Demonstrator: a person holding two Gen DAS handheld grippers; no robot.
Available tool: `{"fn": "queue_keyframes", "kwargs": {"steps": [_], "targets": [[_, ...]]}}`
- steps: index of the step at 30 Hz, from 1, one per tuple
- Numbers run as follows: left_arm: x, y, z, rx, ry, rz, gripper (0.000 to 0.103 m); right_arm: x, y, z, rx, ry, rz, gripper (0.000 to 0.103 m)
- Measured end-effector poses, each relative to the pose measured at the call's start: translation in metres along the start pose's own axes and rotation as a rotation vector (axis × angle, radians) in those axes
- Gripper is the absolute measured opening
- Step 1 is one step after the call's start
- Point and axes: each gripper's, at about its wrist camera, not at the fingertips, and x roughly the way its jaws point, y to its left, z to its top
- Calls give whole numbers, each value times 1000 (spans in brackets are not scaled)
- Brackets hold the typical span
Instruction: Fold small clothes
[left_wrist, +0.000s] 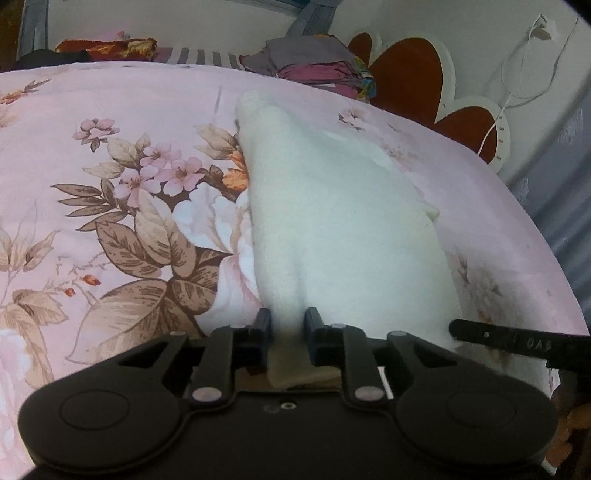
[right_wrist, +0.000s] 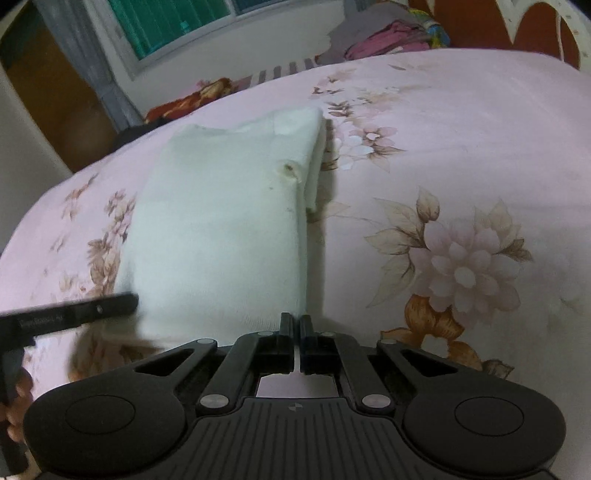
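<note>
Left wrist view. The left tongs (left_wrist: 287, 319) are seen at the lower centre of the frame, closed on the near edge of the white garment (left_wrist: 332, 221). Cloth is pinched between the two fingers and a flap of it shows behind them. The garment is stretched from the tongs up the middle of the frame across the floral bed sheet (left_wrist: 110, 184); its far end lies in the upper centre. A dark finger of the right tongs (left_wrist: 517, 339) is seen at the lower right, at the garment's near right corner. A stack of folded clothes (left_wrist: 314, 66) lies at the upper centre, well apart from the garment.

Right wrist view. The right tongs (right_wrist: 295, 321) are seen at the lower centre, with the jaws almost together. The garment's near right corner meets the fingertips, but whether cloth is actually held cannot be told. The garment (right_wrist: 221, 221) occupies the centre left of the frame, with a doubled edge along its right side. The left tongs (right_wrist: 74, 314) enter at the lower left, on the garment's near left edge.

The step in hand is judged to be a fold of the near edge. For a good result, both corners are to be raised together, kept level and taut, and laid squarely onto the far end.
</note>
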Motion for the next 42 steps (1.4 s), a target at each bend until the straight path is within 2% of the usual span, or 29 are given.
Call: {"fn": "queue_keyframes", "kwargs": {"steps": [2, 10, 14, 20, 22, 23, 24, 25, 26, 32, 34, 35, 42], "targets": [[-2, 0, 2, -2, 9, 0, 20, 2, -9, -2, 58, 3, 19, 2], [-5, -4, 2, 46, 10, 23, 20, -2, -8, 3, 75, -2, 30, 3], [-8, -8, 5, 62, 14, 58, 30, -5, -8, 4, 81, -6, 26, 4], [-13, -10, 5, 71, 1, 89, 36, -13, -9, 10, 87, -32, 14, 5], [-17, -11, 7, 78, -9, 93, 42, -16, -9, 15, 87, -44, 16, 15], [-19, -12, 8, 83, -17, 94, 44, -18, -8, 17, 85, -53, 14, 39], [-21, -13, 10, 84, -24, 94, 52, -19, -7, 20, 80, -65, 10, 57], [-23, -13, 12, 82, -34, 94, 59, -22, -6, 22, 70, -80, 9, 57], [-25, -13, 13, 79, -48, 93, 61, -23, -4, 25, 58, -87, 14, 57], [-27, -17, 27, 79, -71, 93, 61, -22, 9, 37, 27, -116, 31, 57], [-25, -17, 32, 75, -77, 91, 61, -19, 17, 40, -7, -132, 25, 39], [-24, -17, 34, 71, -79, 90, 61, -17, 21, 42, -25, -136, 22, 26], [-13, -13, 53, 44, -83, 83, 66, -2, 23, 63, 5, -150, 59, 26]]}}
